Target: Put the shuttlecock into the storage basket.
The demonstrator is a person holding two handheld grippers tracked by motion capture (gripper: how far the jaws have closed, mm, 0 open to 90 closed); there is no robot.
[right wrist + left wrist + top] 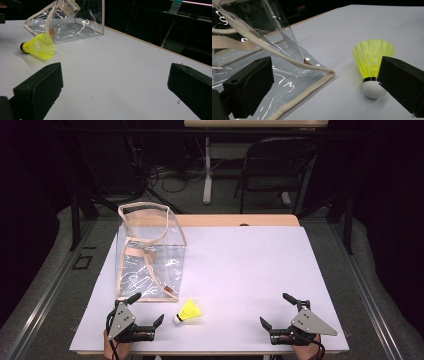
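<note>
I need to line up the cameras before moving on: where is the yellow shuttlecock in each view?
High view: shuttlecock low centre-left, beside the left gripper.
Left gripper view: right of centre, by the right-hand jaw.
Right gripper view: upper left.
Shared landmark: clear bag, nearest corner close to the shuttlecock.

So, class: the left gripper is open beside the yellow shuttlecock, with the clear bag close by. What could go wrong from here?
1. The shuttlecock lies on its side, apart from the left gripper; a nudge from one jaw may well roll it away.
2. The clear bag stands close to that gripper's other jaw, so closing could snag its beige trim or tip it.
3. The soft yellow skirt might deform if squeezed rather than the white cork.
</note>
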